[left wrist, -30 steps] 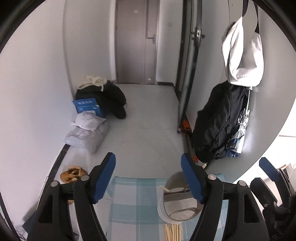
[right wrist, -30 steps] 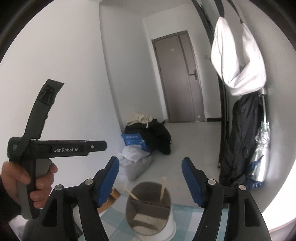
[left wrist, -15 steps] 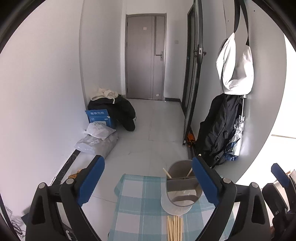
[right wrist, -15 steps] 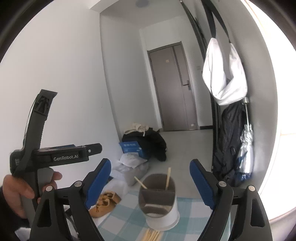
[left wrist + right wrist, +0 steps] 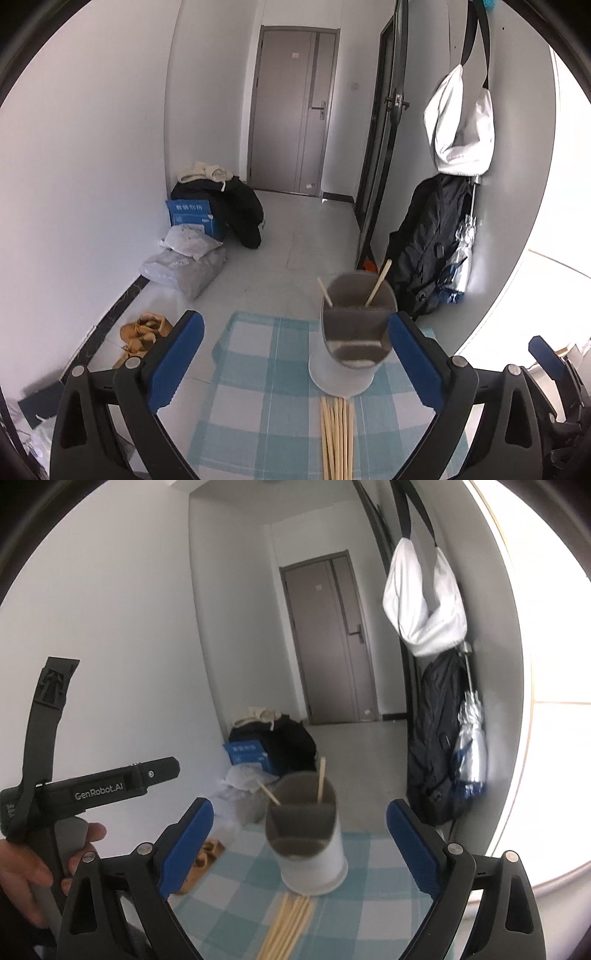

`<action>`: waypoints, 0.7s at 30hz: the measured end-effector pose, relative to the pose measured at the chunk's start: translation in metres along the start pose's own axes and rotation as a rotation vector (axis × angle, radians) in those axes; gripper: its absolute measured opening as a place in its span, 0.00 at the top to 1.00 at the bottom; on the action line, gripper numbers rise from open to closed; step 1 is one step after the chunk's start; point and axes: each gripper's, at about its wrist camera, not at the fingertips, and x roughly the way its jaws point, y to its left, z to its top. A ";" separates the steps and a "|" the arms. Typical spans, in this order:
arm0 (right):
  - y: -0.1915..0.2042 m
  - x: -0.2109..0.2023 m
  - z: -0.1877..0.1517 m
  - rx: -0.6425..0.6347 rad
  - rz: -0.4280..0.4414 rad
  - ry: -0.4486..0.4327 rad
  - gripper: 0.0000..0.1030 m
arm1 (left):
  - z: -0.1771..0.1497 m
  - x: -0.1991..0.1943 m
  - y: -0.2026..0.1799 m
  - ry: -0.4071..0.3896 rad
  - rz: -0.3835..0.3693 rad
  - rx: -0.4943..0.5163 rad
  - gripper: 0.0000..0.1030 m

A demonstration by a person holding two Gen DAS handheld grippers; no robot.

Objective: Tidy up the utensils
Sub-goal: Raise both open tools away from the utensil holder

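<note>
A white utensil holder [image 5: 351, 343] [image 5: 308, 842] with grey inner compartments stands on a blue-checked tablecloth [image 5: 258, 387] [image 5: 373, 893]. Two wooden chopsticks [image 5: 377, 282] [image 5: 321, 779] lean in its far compartment. Several loose chopsticks [image 5: 338, 439] [image 5: 288, 923] lie flat in a bundle just in front of the holder. My left gripper [image 5: 295, 365] hovers above the cloth, its jaws still opening, nothing between them. My right gripper [image 5: 299, 845] is likewise opening and empty, with the holder seen between its blue pads [image 5: 186, 843] farther off. A hand holds the left gripper's body [image 5: 110, 786].
The table ends just past the holder. Beyond lie the floor with bags, a blue box [image 5: 194, 216] and dark clothes [image 5: 236, 206]. A backpack and umbrella [image 5: 471, 749] hang on the right wall below a white bag [image 5: 424, 605]. A grey door [image 5: 291, 110] closes the corridor.
Both grippers opened wider and drew back from the holder, which now looks smaller and farther off. The loose chopstick bundle came into view in both wrist views.
</note>
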 end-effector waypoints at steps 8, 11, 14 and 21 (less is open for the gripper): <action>-0.010 0.013 -0.038 0.011 -0.040 0.084 0.07 | -0.035 0.020 0.016 0.044 -0.067 -0.096 0.05; -0.013 0.021 -0.052 0.015 -0.042 0.131 0.07 | -0.046 0.033 0.017 0.083 -0.051 -0.083 0.05; -0.017 0.030 -0.061 0.016 -0.050 0.173 0.07 | -0.058 0.047 0.023 0.126 -0.034 -0.097 0.05; -0.022 0.056 -0.086 0.019 -0.094 0.305 0.08 | -0.082 0.077 0.040 0.256 0.029 -0.127 0.05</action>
